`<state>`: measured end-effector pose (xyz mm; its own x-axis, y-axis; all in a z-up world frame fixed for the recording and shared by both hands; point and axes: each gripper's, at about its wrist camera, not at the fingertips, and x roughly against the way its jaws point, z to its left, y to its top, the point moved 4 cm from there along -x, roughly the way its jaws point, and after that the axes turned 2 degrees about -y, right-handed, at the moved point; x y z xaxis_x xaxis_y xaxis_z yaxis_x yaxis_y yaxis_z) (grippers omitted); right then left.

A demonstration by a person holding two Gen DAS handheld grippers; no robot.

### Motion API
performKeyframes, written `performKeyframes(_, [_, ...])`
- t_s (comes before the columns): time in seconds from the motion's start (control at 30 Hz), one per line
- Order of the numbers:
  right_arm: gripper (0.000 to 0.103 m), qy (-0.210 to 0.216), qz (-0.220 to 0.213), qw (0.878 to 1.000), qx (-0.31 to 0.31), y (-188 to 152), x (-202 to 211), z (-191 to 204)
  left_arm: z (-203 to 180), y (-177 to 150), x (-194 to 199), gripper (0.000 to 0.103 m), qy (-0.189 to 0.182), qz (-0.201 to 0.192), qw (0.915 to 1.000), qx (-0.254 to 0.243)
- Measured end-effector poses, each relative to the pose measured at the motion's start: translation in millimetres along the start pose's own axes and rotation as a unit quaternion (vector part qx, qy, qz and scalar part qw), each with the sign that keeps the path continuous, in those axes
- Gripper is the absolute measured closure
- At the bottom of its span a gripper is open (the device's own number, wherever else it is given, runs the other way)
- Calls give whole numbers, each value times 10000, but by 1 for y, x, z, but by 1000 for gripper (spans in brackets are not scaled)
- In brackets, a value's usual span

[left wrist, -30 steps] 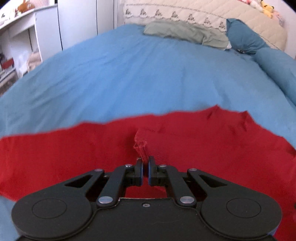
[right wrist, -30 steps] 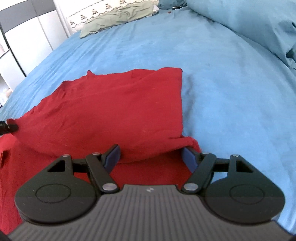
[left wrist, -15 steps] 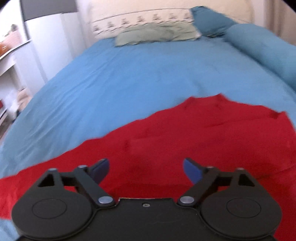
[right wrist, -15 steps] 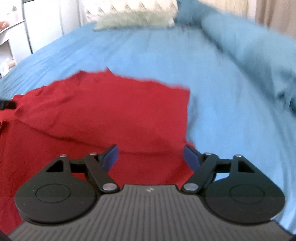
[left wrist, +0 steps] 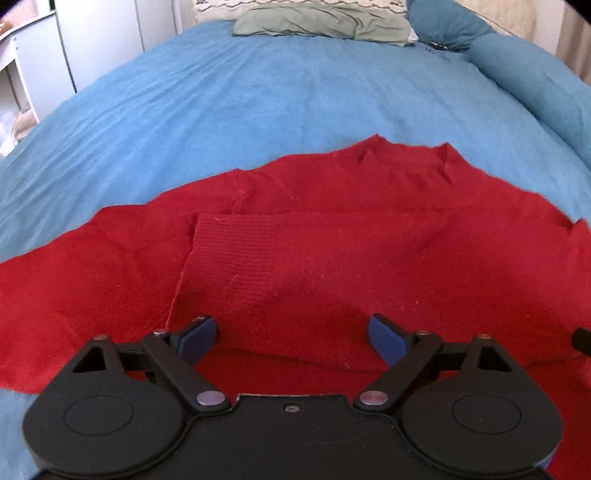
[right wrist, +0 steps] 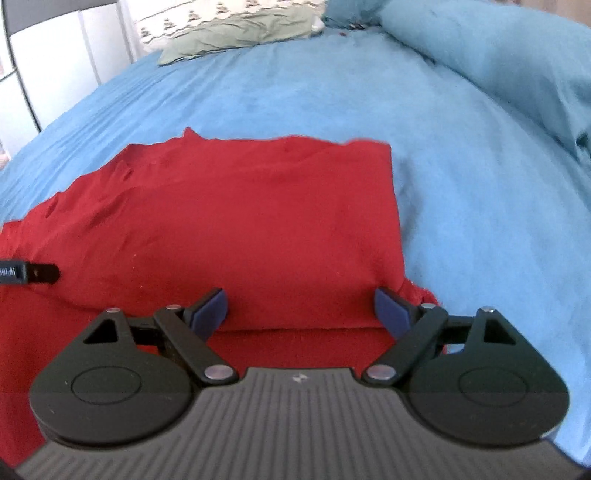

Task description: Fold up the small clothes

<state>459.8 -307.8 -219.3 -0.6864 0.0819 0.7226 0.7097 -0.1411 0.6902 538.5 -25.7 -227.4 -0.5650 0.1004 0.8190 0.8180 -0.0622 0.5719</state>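
Fingers of left gripper spread wide, blue pads facing each other, nothing pinched. Between and just ahead of them: a folded-over flap of red sweater, its ribbed band lying straight ahead of the left pad, a raw folded edge running down toward that pad. Under the flap, a lower red layer showing right at the gripper body. Beyond the fingers, neckline bumps of the garment at the far edge, then blue bedspread stretching away. Far ahead, a green pillow and a blue bolster off to the right.

Fingers of right gripper likewise spread apart, gripping nothing. Red sweater filling the gap between them and extending ahead and to the left; its straight right edge ending just ahead of the right pad, a small red tuft poking out beside that pad. Folded top layer's near hem crossing between the pads, lower layer below it. Left of the fingers, a dark tip of the other gripper over the cloth. Further out, bedspread, green pillow at the far end.
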Motion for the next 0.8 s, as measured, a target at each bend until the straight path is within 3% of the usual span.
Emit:
performKeyframes(0.1, [1,88,-317,9990,289,18,23,9,6,8,30,11,-39,-256,9996,149])
performKeyframes(0.27, [0,381,-666,9966,309,50,79,31,33,12,114,8,89,-736,9968,302])
performKeyframes(0.4, [0,435,-685,9950,579,65,114,68,77,5,174,0,388,-993,9921,656])
performKeyframes(0.53, [0,422,-732,9926,871,58,130,113,145,-18,196,0,660,-883,9848,1340])
performKeyframes(0.67, [0,603,-391,9953,648,43,124,154,225,-46,197,0,889,-786,9694,2148])
performKeyframes(0.8, [0,799,13,9965,244,23,114,190,312,-72,190,1,1125,-867,9389,3134])
